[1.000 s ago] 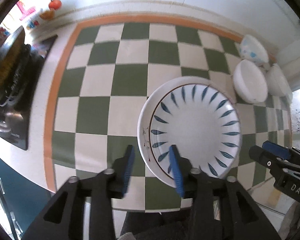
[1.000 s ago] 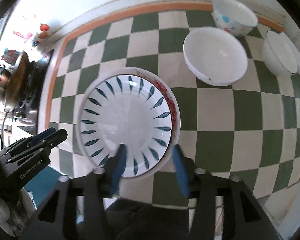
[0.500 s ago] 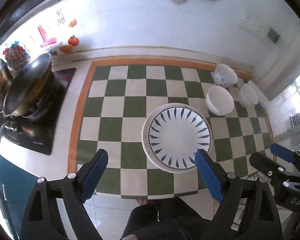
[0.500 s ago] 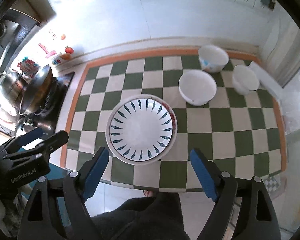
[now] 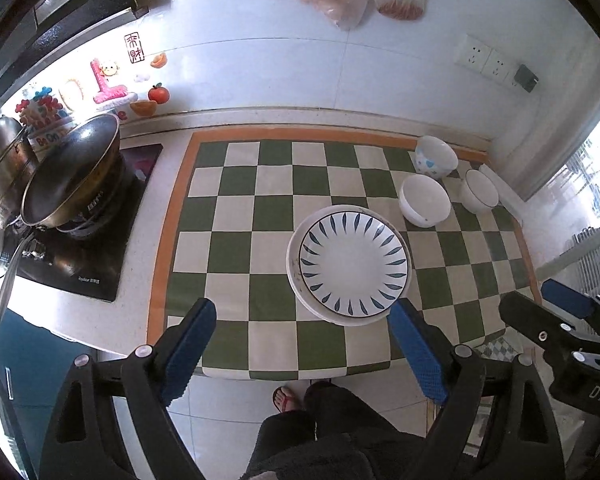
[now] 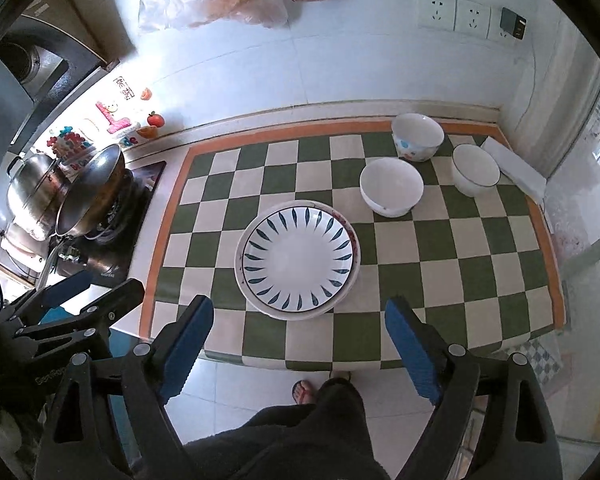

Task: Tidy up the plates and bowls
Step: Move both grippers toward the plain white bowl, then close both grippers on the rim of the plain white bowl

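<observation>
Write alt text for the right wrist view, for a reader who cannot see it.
The right gripper hangs open and empty above a checked mat, where a leaf-patterned plate sits stacked on a larger plate. Three bowls stand apart behind them on the right; a wok sits far left.

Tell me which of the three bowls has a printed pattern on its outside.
The white bowl farthest back by the wall, with coloured spots on its outside. The plain white bowl nearest the plates has none; the white bowl at right has only a dark rim line.
</observation>
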A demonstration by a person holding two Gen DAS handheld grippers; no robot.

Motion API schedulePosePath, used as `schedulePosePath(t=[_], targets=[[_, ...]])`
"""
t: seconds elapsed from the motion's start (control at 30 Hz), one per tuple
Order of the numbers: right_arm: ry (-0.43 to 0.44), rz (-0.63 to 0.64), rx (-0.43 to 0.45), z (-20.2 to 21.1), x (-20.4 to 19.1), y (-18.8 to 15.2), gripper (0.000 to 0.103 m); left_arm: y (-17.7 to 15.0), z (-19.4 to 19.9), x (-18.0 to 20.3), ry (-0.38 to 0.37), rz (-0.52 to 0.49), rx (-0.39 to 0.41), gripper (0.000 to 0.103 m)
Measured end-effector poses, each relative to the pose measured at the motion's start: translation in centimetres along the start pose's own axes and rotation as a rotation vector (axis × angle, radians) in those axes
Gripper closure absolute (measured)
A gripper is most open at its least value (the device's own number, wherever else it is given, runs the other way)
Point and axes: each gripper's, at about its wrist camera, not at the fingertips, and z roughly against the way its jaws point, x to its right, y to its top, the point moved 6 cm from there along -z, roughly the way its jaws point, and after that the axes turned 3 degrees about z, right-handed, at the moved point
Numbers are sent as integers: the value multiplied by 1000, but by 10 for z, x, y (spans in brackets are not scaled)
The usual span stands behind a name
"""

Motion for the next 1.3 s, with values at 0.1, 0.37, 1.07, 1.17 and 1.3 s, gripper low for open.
schedulePosePath(t=[0.1, 0.37, 1.07, 1.17, 1.3], targets=[[33, -30, -18, -9, 8, -1, 13, 2, -2, 1, 5, -3, 4, 14], [49, -138, -23, -46, 83, 24, 13, 35, -50, 32, 14, 33, -15, 14], [136, -225, -321, -291, 270, 127, 41, 128, -319, 164, -18, -21, -403, 36], [165, -220, -351, -309, 270, 129, 52, 126, -339, 169, -38, -11, -459, 50], [186, -212, -388, -329, 266, 132, 79, 122, -354, 171, -80, 24, -505, 72]])
